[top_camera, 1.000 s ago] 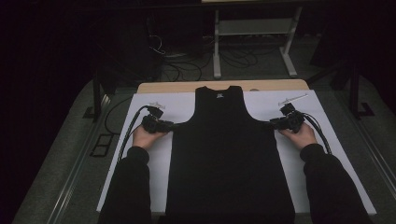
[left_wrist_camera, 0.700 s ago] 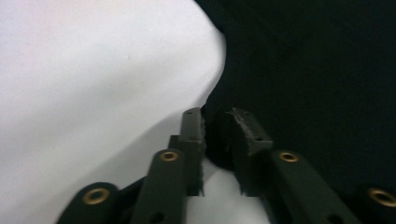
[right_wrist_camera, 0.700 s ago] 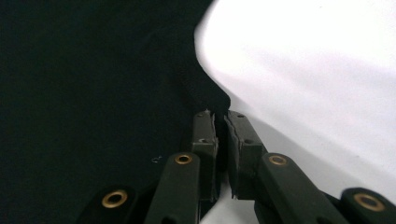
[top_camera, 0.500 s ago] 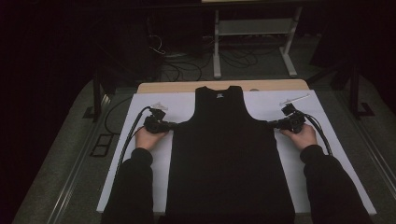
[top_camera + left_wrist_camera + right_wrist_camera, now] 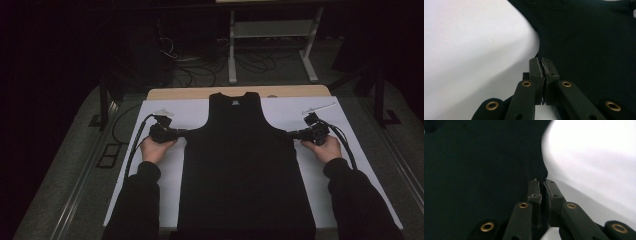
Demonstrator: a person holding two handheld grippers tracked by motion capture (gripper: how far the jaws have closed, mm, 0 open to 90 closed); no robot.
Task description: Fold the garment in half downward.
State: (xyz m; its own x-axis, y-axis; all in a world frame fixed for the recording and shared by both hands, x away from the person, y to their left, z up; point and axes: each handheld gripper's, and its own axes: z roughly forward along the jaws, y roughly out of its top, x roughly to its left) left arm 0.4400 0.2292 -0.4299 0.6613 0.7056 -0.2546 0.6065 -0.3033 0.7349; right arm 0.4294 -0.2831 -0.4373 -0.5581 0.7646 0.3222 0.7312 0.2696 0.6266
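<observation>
Vest [image 5: 243,165]: black, flat on the white sheet [image 5: 165,180], neck toward the far table [image 5: 200,93] edge, hem at the near edge.
Open room: bare sheet strips on both sides of the vest.
Left gripper [image 5: 184,133]: jaws clenched on the vest's left underarm edge.
Right gripper [image 5: 296,134]: jaws clenched on the right underarm edge.
Hands: left hand [image 5: 156,148] and right hand [image 5: 325,148] low on the sheet, pointing inward.

Right gripper [image 5: 542,185]: jaws closed together on the edge of the black tank top [image 5: 479,167] at its armhole corner. White table cover [image 5: 594,160] lies alongside.
</observation>
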